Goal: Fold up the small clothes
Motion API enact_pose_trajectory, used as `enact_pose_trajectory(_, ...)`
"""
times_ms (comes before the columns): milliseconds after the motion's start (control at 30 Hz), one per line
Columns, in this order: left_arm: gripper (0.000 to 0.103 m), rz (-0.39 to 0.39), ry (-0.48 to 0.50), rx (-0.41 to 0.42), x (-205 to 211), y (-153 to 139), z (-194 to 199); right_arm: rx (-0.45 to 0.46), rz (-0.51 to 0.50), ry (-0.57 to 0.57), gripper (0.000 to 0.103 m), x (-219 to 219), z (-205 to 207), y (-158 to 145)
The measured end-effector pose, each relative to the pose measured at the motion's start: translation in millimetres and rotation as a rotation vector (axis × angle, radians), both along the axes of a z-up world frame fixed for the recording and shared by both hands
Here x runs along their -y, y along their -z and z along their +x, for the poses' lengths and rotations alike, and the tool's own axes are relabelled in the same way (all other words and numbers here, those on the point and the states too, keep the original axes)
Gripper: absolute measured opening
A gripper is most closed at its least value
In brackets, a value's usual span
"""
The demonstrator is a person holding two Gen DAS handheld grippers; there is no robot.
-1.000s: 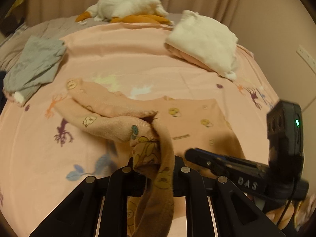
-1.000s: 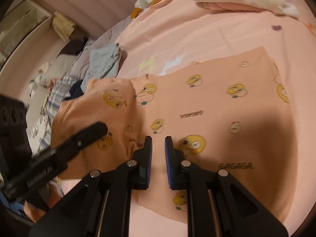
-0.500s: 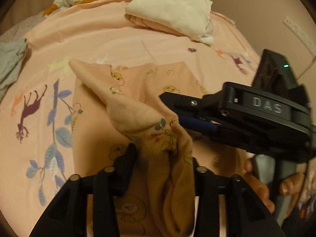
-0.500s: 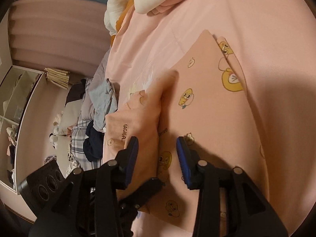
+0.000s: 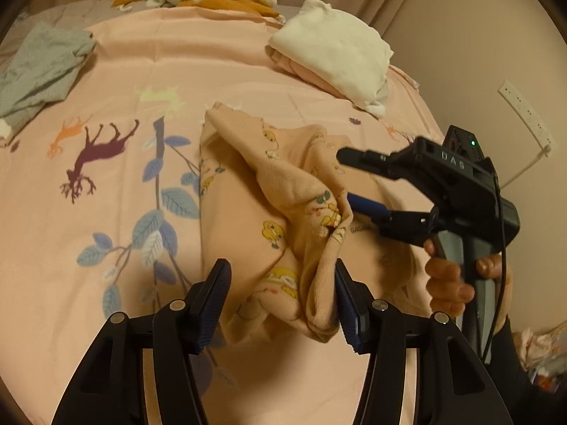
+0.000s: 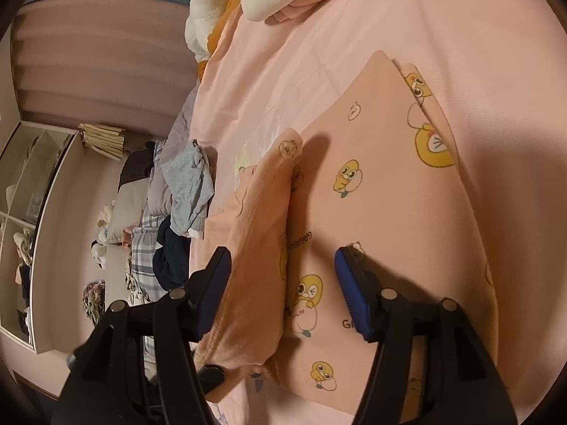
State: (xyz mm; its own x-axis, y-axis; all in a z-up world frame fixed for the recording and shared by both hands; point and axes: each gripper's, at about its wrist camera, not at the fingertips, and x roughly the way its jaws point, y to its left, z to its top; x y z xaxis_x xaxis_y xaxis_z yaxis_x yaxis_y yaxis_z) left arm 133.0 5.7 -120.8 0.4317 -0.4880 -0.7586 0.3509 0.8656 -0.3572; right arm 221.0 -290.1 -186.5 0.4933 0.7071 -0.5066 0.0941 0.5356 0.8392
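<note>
pink bedsheet [image 5: 219, 71], both grippers' jaws just opened, peach shirt [image 5: 283, 191] folded sleeve loose between, bare sheet left

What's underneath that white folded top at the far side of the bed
Under the white folded top a pink folded garment shows along its near edge, resting on the pink bedsheet. How far the pink garment extends, or whether anything else lies beneath, is covered.
</note>
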Motion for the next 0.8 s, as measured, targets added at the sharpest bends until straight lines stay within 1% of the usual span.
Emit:
enact_pose_trajectory(33, 0.055, -0.015, 0.01, -0.007, 0, 1, -2, -0.001, 0.005, 0.009, 0.062, 1, 0, -1)
enact_pose_trajectory(100, 0.055, -0.048, 0.039, -0.018, 2, 0, -5, -0.001, 0.013, 0.021, 0.067, 4, 1, -3)
enact_pose_trajectory(167, 0.055, -0.058, 0.058, -0.014, 6, -2, -7, -0.005, 0.022, 0.013, 0.07, 3, 2, -4)
enact_pose_trajectory(233, 0.055, -0.069, 0.064, -0.012, 7, -4, -9, -0.01, 0.012, -0.024, 0.074, -2, 5, -6)
enact_pose_trajectory(300, 0.055, -0.084, 0.056, -0.021, 5, -3, -7, -0.022, -0.001, -0.073, 0.081, -10, 9, -6)
enact_pose_trajectory(367, 0.055, -0.097, 0.045, -0.029, 2, -2, -7, -0.026, -0.014, -0.104, 0.081, -17, 12, -6)
enact_pose_trajectory(433, 0.055, -0.102, 0.035, -0.038, -3, 0, -7, -0.023, -0.006, -0.131, 0.082, -21, 14, -6)
enact_pose_trajectory(533, 0.055, -0.119, 0.028, -0.045, -10, 1, -9, -0.007, 0.063, -0.141, 0.084, -20, 13, -4)
enact_pose_trajectory(600, 0.055, -0.129, 0.028, -0.047, -12, 0, -9, -0.005, 0.073, -0.142, 0.087, -19, 12, -4)
enact_pose_trajectory(667, 0.055, -0.14, 0.039, -0.045, -12, 0, -10, -0.009, 0.028, -0.155, 0.087, -24, 11, -7)
enact_pose_trajectory(733, 0.055, -0.139, 0.054, -0.038, -10, -1, -15, 0.018, -0.039, -0.202, 0.088, -35, 11, -15)
enact_pose_trajectory(800, 0.055, -0.131, 0.058, -0.035, -8, -1, -16, 0.061, -0.14, -0.252, 0.088, -50, 10, -26)
